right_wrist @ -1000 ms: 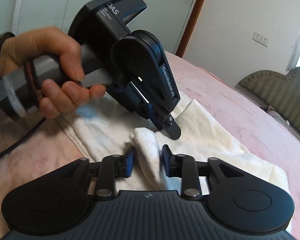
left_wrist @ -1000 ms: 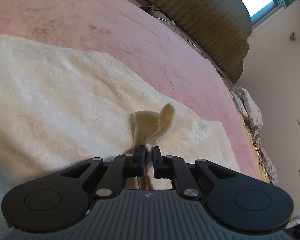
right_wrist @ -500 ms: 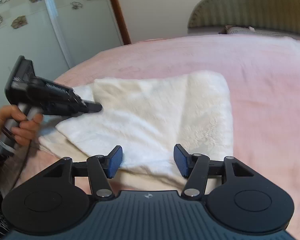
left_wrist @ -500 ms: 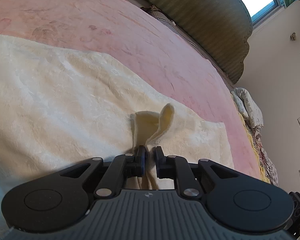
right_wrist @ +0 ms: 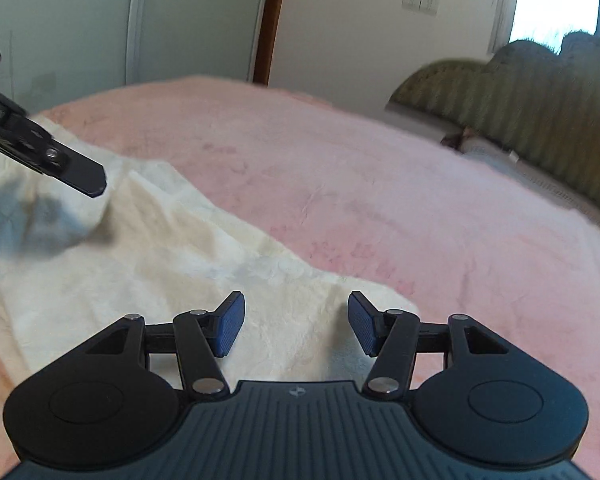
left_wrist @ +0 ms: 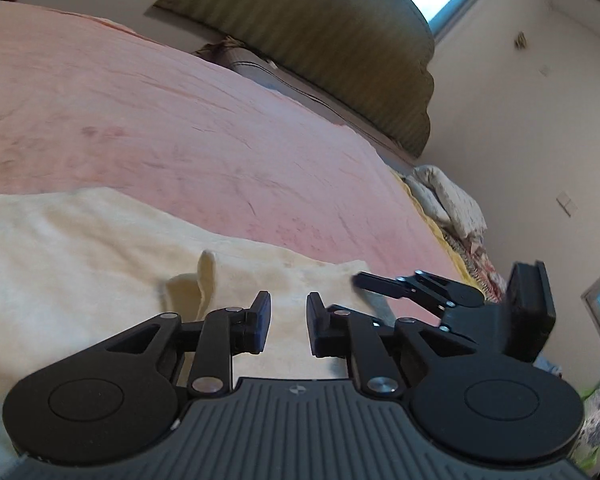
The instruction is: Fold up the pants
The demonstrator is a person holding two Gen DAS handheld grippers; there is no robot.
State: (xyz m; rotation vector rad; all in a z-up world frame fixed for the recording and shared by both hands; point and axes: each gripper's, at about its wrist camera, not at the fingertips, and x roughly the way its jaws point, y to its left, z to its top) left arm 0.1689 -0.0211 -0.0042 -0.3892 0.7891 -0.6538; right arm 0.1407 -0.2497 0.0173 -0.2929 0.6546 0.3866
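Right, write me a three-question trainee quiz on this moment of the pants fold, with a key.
1. True or false: the left tool is clamped on a pinch of the cream pants.
2. What do the pants lie on? A) a wooden table B) a pink bed cover C) a grey floor
3. In the left wrist view, where does the right tool show relative to the left tool?

Key:
1. False. Its jaws have just been opening; nothing is between them.
2. B, the pink bed cover.
3. To its right, by the corner of the pants.
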